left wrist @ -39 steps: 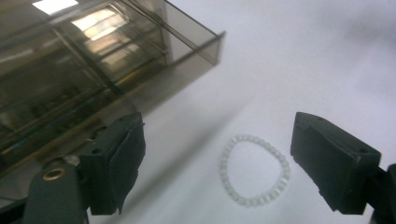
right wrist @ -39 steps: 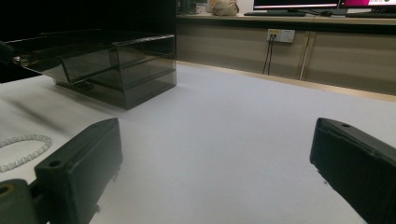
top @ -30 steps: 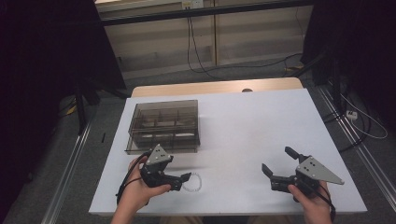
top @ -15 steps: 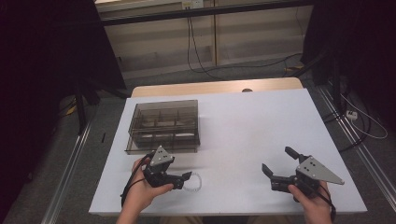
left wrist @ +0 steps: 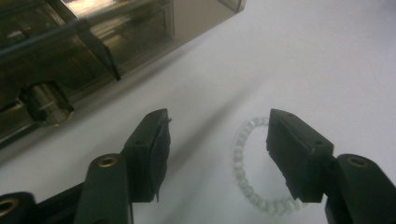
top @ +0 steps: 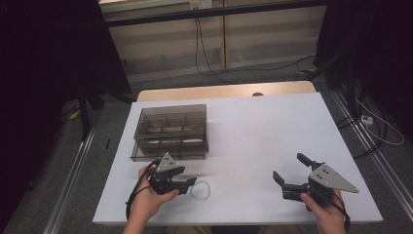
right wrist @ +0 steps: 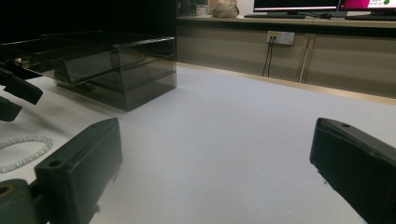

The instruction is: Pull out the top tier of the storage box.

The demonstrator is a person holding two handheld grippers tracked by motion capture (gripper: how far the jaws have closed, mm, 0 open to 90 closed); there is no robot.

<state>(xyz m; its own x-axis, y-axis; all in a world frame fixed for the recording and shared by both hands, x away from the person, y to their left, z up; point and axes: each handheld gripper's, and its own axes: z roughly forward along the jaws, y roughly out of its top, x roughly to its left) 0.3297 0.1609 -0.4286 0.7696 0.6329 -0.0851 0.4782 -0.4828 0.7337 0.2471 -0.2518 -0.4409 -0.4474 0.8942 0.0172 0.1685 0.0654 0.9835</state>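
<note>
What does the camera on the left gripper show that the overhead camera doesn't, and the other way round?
The left gripper view alone shows the single beads of the white bracelet and a round knob on the smoky drawer box. The high view alone shows the whole table, both hands, the right gripper and the floor cables. Both share the bracelet, the box and the left gripper, whose jaws stand open.

Both black grippers, left gripper (top: 191, 184) and right gripper (top: 290, 175), carry grey triangular plates, brass-coloured screws, and seemingly black cables.
</note>
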